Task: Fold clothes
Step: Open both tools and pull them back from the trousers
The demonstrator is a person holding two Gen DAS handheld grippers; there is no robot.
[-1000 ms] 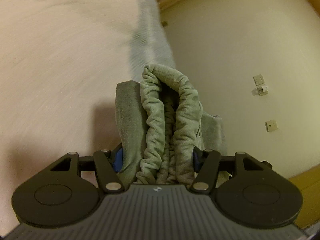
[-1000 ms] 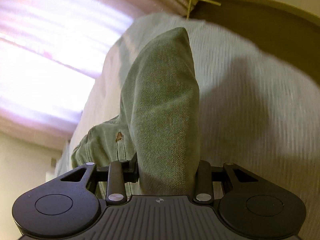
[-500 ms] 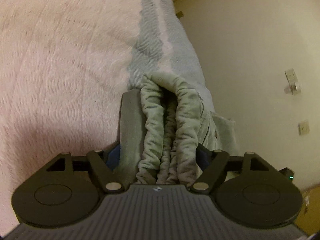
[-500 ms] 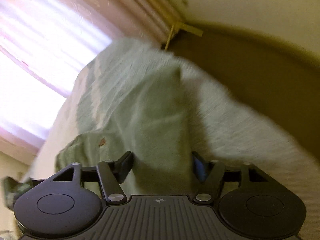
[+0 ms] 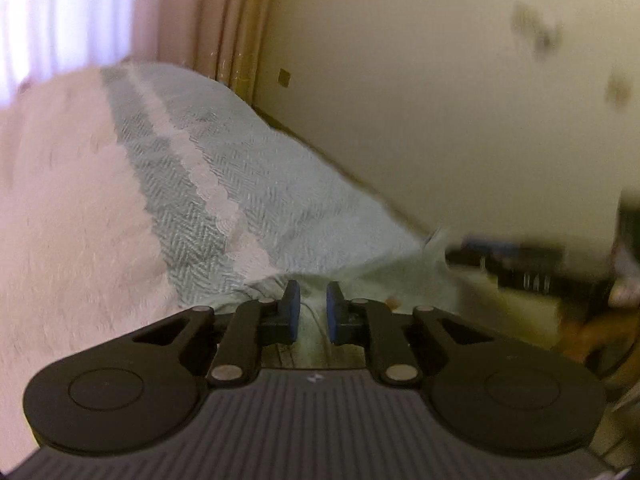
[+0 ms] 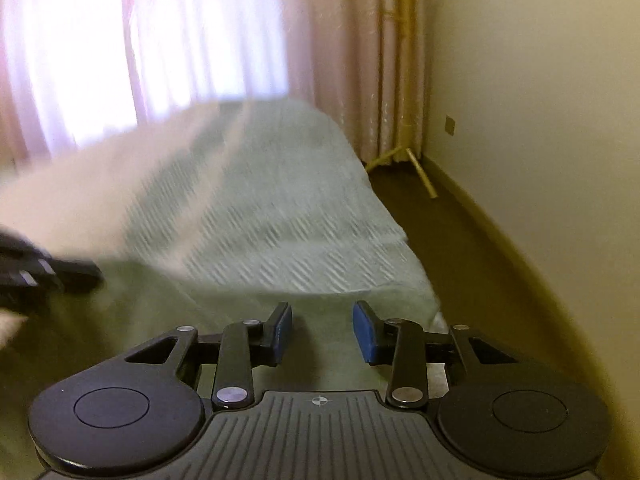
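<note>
Left gripper (image 5: 308, 312) fingers sit slightly apart, empty, over the green garment (image 5: 400, 276) lying at the bed's (image 5: 260, 184) near edge. Right gripper (image 6: 322, 332) gapes wide above it. Both have let go; smoothing or further folds probably remain.

A bedroom in a home: a bed (image 6: 280, 216) with a pale woven bedspread (image 5: 248, 184) fills the room, pink curtains (image 6: 160, 40) hang behind the bed (daylight glowing through), and a cream wall (image 6: 540, 120) runs beside it.
</note>
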